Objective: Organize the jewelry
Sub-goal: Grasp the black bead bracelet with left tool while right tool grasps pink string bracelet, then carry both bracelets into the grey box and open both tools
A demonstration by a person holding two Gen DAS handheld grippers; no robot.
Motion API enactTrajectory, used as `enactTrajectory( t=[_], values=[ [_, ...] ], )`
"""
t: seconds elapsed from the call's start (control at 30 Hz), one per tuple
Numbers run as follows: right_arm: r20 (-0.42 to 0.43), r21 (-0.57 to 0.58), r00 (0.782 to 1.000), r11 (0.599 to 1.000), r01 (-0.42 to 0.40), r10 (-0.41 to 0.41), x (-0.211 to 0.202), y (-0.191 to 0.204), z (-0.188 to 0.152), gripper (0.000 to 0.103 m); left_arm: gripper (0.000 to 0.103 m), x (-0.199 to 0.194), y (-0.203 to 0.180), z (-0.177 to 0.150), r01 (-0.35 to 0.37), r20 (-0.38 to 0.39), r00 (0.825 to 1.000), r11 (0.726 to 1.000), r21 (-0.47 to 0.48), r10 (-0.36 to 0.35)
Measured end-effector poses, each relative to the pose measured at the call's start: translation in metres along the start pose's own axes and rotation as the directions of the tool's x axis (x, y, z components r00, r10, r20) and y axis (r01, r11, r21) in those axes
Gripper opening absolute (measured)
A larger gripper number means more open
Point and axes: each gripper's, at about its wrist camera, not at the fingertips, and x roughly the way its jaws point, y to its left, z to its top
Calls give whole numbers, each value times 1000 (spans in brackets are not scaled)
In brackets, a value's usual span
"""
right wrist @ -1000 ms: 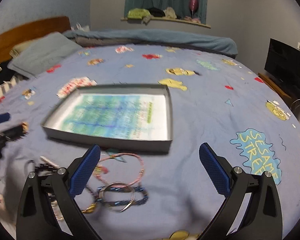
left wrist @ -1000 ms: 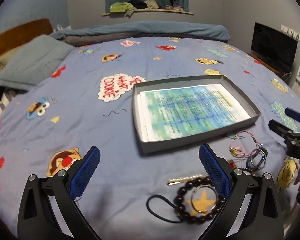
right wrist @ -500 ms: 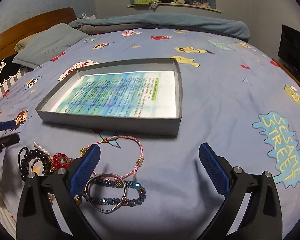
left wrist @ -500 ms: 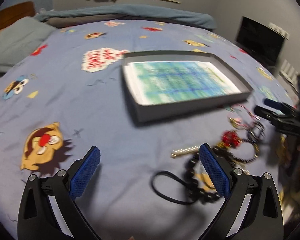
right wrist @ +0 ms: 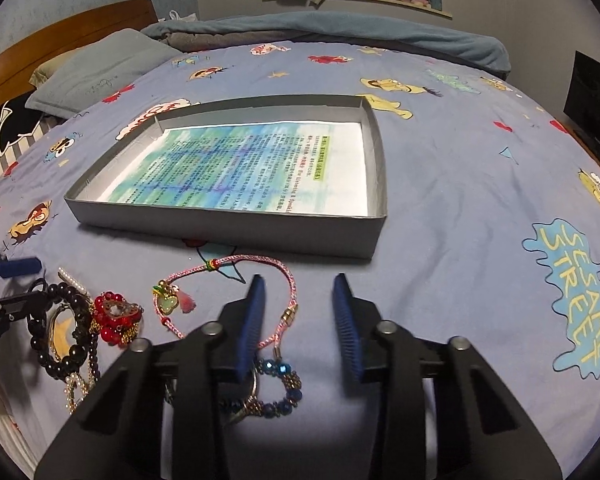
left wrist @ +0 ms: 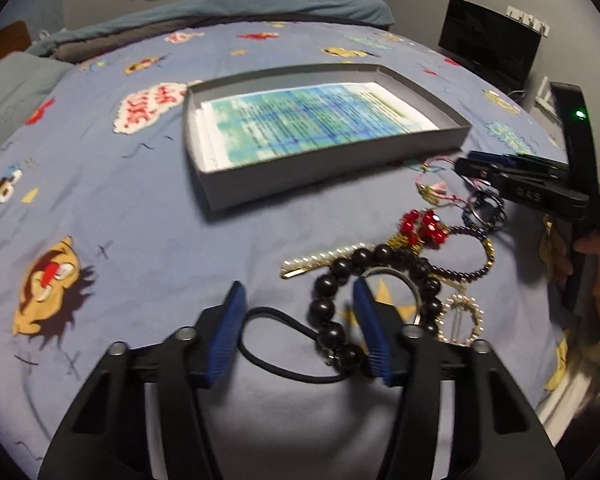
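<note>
A grey shallow box (left wrist: 300, 176) (right wrist: 236, 228) with a printed sheet inside lies on the bedspread. Jewelry lies in a pile beside it. My left gripper (left wrist: 298, 332) is open low over a black bead bracelet (left wrist: 332, 292) and a black hair tie (left wrist: 276, 356); the bracelet's left side lies between the fingers. A pearl hair clip (left wrist: 320, 258), a red bead piece (left wrist: 424, 224) and a dark thin bracelet (left wrist: 476, 256) lie beyond. My right gripper (right wrist: 300, 328) is open over a pink cord bracelet (right wrist: 256, 280) and a blue bead bracelet (right wrist: 280, 388).
The bed has a blue cartoon cover (right wrist: 480, 200). Pillows (right wrist: 96, 68) and a wooden headboard (right wrist: 60, 36) are at the far left in the right wrist view. A dark TV (left wrist: 488, 40) stands past the bed's right side. The right gripper's body (left wrist: 540, 192) shows at right.
Both grippers have moved down and forward over the jewelry pile. Both sets of fingers have narrowed from wide open to partly closed.
</note>
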Motion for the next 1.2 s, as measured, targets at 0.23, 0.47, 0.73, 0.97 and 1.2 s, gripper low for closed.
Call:
enactTrajectory(
  t=[0.23, 0.47, 0.73, 0.97, 1.2],
  values=[
    [-22, -1, 1000, 1000, -6, 6, 12, 4, 2, 27, 26, 13, -9, -1, -6, -32, 999, 999, 54, 7],
    [-17, -19, 1000, 1000, -21, 20, 15, 7, 4, 3, 17, 22, -10, 2, -10, -25, 1000, 997, 74, 12],
    [136, -29, 991, 999, -14, 17, -28, 11, 9, 3, 15, -29, -21, 7, -4, 189, 982, 993, 121, -19],
    [281, -67, 960, 998, 3, 16, -73, 20, 27, 3, 15, -61, -28, 26, -101, 316, 948, 975, 197, 35],
    [344, -48, 939, 999, 25, -7, -86, 13, 61, 3, 15, -79, -14, 74, -104, 400, 916, 981, 161, 32]
  ],
)
